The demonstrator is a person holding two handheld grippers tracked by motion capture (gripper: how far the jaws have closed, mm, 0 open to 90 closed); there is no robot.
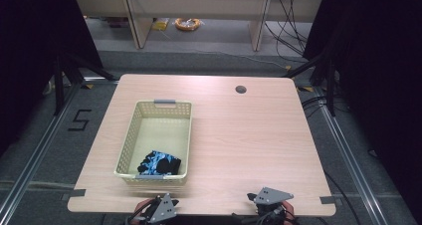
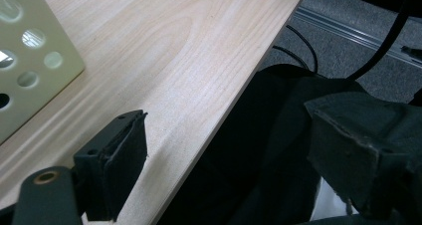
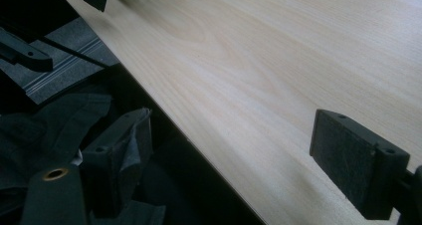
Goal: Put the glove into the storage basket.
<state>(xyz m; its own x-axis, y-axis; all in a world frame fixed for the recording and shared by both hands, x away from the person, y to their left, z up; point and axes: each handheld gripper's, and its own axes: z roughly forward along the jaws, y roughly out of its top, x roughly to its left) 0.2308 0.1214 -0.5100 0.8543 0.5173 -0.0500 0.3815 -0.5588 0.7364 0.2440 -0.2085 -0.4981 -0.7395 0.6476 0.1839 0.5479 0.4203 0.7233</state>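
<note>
standing on grey floor (image 1: 219, 60): wooden table (image 1: 239, 135).

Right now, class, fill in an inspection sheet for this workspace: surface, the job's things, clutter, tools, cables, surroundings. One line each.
Surface: light wooden table, with a round cable hole near the far edge.
Job's things: cream perforated basket on the left half of the table; a blue and black cloth lies in its near end.
Clutter: nothing seen on the table outside the basket.
Tools: left tool and right tool both at the near table edge, jaws open, nothing between them.
Cables: dark cables on the floor beyond the far right corner; an orange coil under the far bench.
Surroundings: grey floor, metal rails, a "5" marked on the floor at left.
</note>
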